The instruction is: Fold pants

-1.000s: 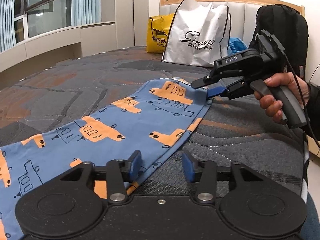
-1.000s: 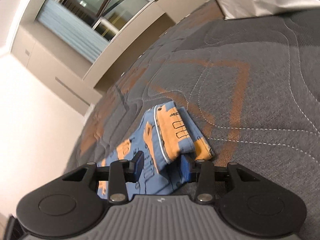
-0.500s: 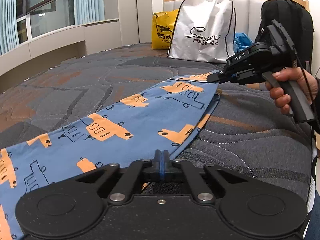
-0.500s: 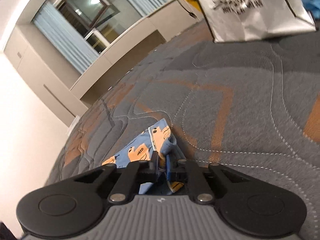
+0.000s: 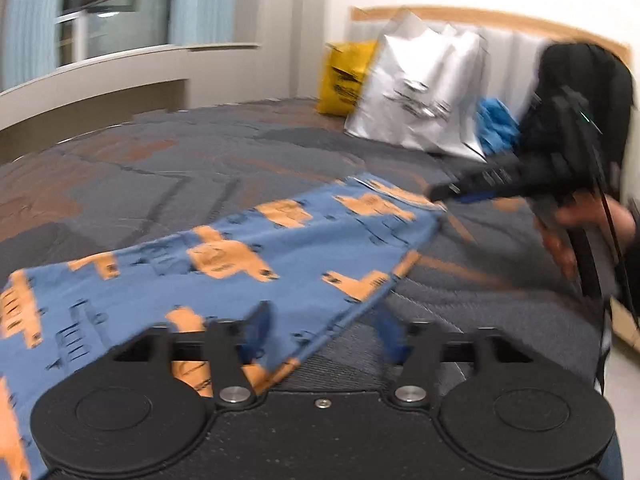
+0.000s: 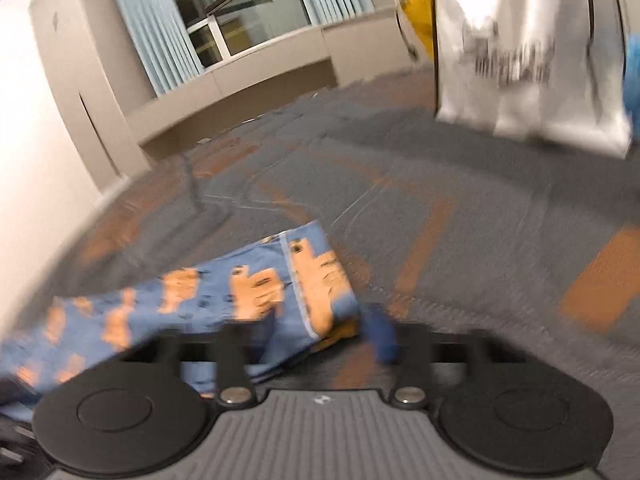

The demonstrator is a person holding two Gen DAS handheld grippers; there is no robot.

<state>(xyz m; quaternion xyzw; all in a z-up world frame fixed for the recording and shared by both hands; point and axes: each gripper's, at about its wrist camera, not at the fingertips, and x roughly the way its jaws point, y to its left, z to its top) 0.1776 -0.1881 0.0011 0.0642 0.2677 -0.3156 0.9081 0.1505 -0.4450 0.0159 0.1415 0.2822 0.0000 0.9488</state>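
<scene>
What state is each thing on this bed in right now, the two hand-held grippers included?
Pants: spread flat on the bed, unfolded.
Left hand-held gripper: open, just opened, pants edge between its fingers.
Right hand-held gripper: open, just opened, over the pants corner.
White bag: upright.
Yellow bag: upright behind it.

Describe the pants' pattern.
Blue pants with orange vehicle-like prints outlined in black; clearest in the left wrist view.
</scene>
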